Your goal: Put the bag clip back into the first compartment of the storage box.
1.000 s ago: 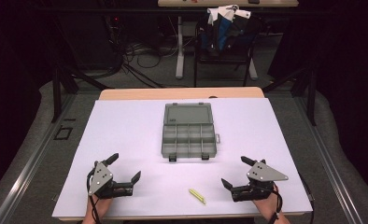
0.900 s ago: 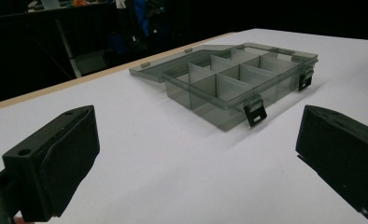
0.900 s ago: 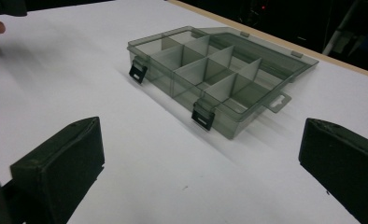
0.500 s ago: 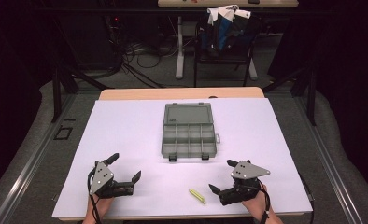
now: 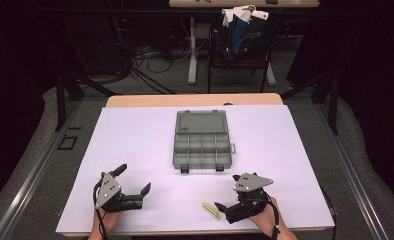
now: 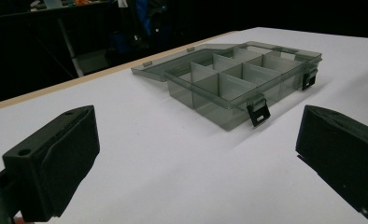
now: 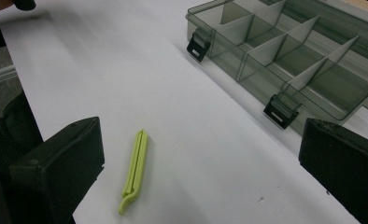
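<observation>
The right gripper (image 5: 224,209) sits near the front edge of the desk (image 5: 135,140), right of centre, with its jaws spread wide and nothing held between them. The yellow-green clip (image 5: 211,210) lies flat on the white desk surface just beside that gripper's jaw tips, on their left in the high view, close to the front edge and not touching either jaw. In the right gripper view the clip (image 7: 134,171) lies on the desk ahead of the jaws, nearer the left jaw than the right, with its long axis running roughly away from the camera and its hooked end toward the camera. Whether the clip lies fully between the two jaws cannot be told; it appears slightly ahead of them. The left gripper (image 5: 134,186) rests near the front left corner of the desk, well apart from the clip, its jaws likewise wide open and empty. A grey translucent compartment box (image 5: 202,149) lies at the middle of the desk with its lid (image 5: 202,122) folded flat toward the far edge; its compartments appear empty. The box stands well apart from the clip, its two black latches (image 7: 281,112) facing the front edge.
</observation>
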{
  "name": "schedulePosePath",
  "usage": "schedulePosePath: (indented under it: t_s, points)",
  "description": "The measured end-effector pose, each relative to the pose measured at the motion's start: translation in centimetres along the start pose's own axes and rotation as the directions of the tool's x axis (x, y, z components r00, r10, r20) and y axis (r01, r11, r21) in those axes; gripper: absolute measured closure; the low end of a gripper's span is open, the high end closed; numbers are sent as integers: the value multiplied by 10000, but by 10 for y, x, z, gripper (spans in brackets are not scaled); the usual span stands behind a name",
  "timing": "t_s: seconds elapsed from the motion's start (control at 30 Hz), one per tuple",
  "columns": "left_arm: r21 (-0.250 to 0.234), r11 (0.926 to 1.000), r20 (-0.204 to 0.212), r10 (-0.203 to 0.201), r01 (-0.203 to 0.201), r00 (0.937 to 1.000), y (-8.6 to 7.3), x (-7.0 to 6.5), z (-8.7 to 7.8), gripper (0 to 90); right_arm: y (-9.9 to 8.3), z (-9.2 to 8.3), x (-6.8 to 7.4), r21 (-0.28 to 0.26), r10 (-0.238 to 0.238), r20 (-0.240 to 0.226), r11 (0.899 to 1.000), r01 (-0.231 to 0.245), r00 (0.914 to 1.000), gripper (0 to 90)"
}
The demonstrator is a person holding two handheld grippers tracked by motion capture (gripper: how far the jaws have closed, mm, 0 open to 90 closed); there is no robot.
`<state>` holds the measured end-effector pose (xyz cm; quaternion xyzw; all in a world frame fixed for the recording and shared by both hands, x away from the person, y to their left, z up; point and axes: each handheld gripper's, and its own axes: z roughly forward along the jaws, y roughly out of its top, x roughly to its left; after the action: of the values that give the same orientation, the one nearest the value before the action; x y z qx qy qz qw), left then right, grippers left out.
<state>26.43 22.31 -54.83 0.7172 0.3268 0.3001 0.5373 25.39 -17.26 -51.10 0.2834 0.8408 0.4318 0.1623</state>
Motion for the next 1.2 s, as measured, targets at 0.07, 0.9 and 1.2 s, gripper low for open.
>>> schedulePosePath:
  t_s: [0.07, 0.9, 1.2]
  points:
    - [15, 10000, 11, 41, -41, 10000, 0, 0, 0, 0, 3, 3, 2, 215, 16, -90, 9998, -14, 10000, 0]
    - [19, 10000, 31, 82, -82, 10000, 0, 0, 0, 0, 3, 32, 22, 2177, 29, -514, 9760, 84, 9987, 166]
    - [68, 9999, 103, 96, -97, 9999, 0, -1, 2, 0, -2, 41, 30, 2601, 46, -745, 9655, 150, 9972, 462]
